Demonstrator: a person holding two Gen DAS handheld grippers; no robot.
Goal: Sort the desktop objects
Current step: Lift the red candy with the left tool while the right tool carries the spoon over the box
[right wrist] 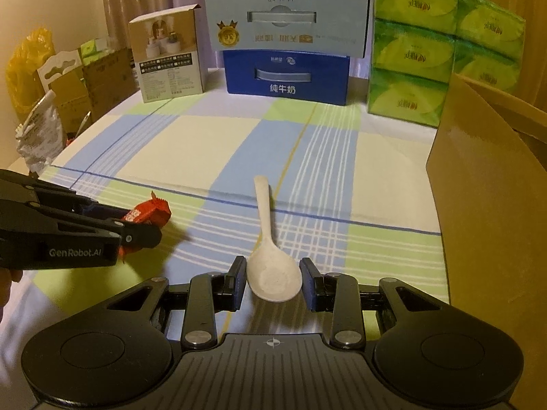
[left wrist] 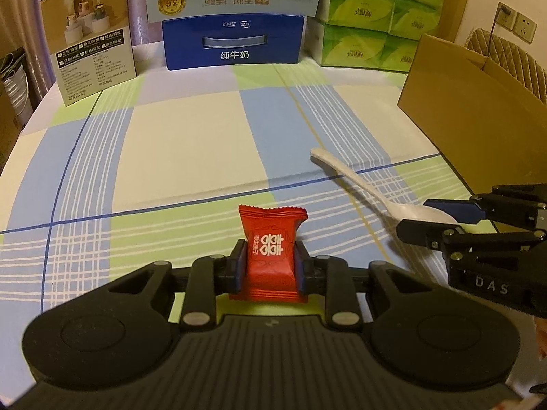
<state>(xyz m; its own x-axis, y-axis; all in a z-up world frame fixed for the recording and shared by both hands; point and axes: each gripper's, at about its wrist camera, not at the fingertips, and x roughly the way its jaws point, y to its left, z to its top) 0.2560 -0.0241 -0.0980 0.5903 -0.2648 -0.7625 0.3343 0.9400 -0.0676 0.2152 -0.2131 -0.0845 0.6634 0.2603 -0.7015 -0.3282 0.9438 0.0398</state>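
- The left gripper [left wrist: 270, 266] has its two black fingers pinching the sides of a small red foil-wrapped candy with white printing [left wrist: 270, 256], at 6 o'clock in the left wrist view; whether the candy still touches the cloth cannot be told.
- The right gripper [right wrist: 273, 282] has its fingers spread, one on each side of the bowl of a white plastic soup spoon [right wrist: 270, 263]; small gaps show on both sides.
- The spoon lies flat on the blue, green and cream checked tablecloth [right wrist: 205, 143], handle pointing to 12 o'clock.
- A brown cardboard box [right wrist: 485, 205] stands at 3 o'clock.
- At 12 o'clock, a blue milk carton [right wrist: 287, 78] sits under a pale blue one [right wrist: 290, 20].
- Green tissue packs [right wrist: 427, 51] are stacked at 1 o'clock.
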